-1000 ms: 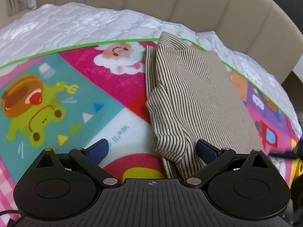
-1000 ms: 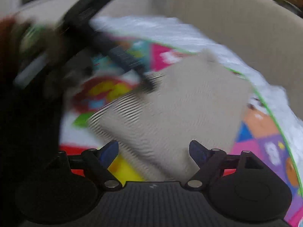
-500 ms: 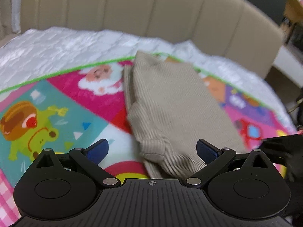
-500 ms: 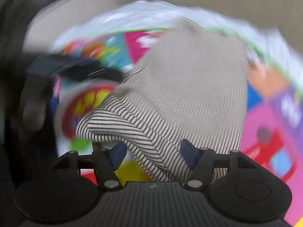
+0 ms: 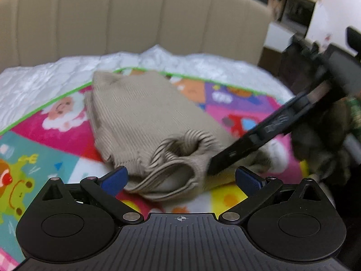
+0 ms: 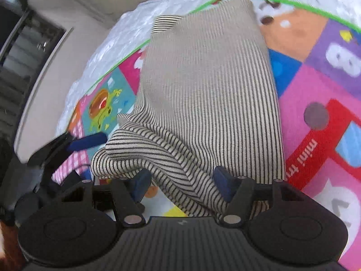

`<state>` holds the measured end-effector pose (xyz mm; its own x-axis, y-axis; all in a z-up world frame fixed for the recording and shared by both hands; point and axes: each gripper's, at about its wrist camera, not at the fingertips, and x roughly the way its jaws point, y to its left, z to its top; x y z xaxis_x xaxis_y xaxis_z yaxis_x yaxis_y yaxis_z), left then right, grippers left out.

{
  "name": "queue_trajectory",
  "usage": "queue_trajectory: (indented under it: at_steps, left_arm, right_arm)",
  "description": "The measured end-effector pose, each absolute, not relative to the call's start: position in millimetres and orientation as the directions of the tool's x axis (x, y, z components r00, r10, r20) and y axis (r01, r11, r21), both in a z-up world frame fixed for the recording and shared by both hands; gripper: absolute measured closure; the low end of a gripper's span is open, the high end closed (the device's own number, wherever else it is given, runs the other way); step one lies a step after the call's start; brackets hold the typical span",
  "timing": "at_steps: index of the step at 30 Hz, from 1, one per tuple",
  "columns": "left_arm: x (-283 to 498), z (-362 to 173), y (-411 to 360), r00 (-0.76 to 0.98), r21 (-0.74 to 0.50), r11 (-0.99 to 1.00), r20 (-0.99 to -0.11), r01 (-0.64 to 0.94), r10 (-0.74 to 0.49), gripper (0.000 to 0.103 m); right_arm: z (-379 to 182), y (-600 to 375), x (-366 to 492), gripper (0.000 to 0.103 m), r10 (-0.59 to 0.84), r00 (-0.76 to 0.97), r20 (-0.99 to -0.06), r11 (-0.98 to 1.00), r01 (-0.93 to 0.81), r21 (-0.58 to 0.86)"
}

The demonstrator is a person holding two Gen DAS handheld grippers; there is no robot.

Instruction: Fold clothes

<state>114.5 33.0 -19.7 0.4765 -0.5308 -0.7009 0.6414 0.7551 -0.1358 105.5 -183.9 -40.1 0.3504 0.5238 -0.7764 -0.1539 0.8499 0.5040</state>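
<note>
Left wrist view. Striped beige garment (image 5: 146,122) laid lengthwise on the cartoon play mat (image 5: 52,135), far end near the mat's green border, beyond which lies a white quilted cover (image 5: 40,79) and a beige padded headboard (image 5: 135,22). Near end bunched into raised loops, probably lifted for folding over. Left gripper (image 5: 180,178) held low and level just short of that bunched end, blue fingers (image 5: 115,178) spread wide, nothing between them. Right gripper seen entering from the right, tilted downward, dark tip touching the bunched cloth at its near right edge; grip itself not resolvable here.

Right wrist view. Same garment (image 6: 209,85) running from the near edge to the far green border, near left corner curled over on itself. Right gripper (image 6: 180,183) set low over the near hem, cloth passing between the blue fingers (image 6: 222,184); fingers partly closed, gap remaining, so pinching or merely straddling: cannot tell. Left gripper's blue finger visible at left, apart from the curled corner. Pose judged as preparation to carry the near end toward the far end.
</note>
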Motion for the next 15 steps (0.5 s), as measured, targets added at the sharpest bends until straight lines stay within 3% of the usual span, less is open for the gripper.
queue_trajectory:
  at_steps: [3, 7, 12, 14, 15]
  left_arm:
    - [119.5, -23.7, 34.7, 0.484, -0.142, 0.775, -0.709, 0.615, -0.514, 0.0]
    - [127.0, -28.5, 38.3, 0.494, -0.158, 0.803, -0.716, 0.574, -0.494, 0.0]
    - [134.7, -29.2, 46.5, 0.488, -0.222, 0.811, -0.702, 0.542, -0.518, 0.0]
    - [136.7, -28.4, 50.6, 0.482, -0.258, 0.807, -0.692, 0.531, -0.538, 0.0]
    - [137.7, -28.0, 52.6, 0.479, -0.276, 0.805, -0.686, 0.526, -0.548, 0.0]
  right_arm:
    - [-28.7, -168.3, 90.5, 0.038, 0.461, 0.396, -0.794, 0.884, -0.277, 0.376]
    - [-19.3, -143.0, 61.2, 0.021, 0.336, 0.507, -0.794, 0.884, -0.459, 0.081]
    - [-42.9, -111.2, 40.2, 0.02, 0.166, 0.62, -0.767, 0.791, -0.549, -0.272]
    - [-56.4, -101.2, 40.3, 0.028, 0.116, 0.665, -0.738, 0.751, -0.545, -0.373]
    - [-57.1, -98.4, 41.2, 0.051, 0.115, 0.676, -0.728, 0.739, -0.547, -0.392]
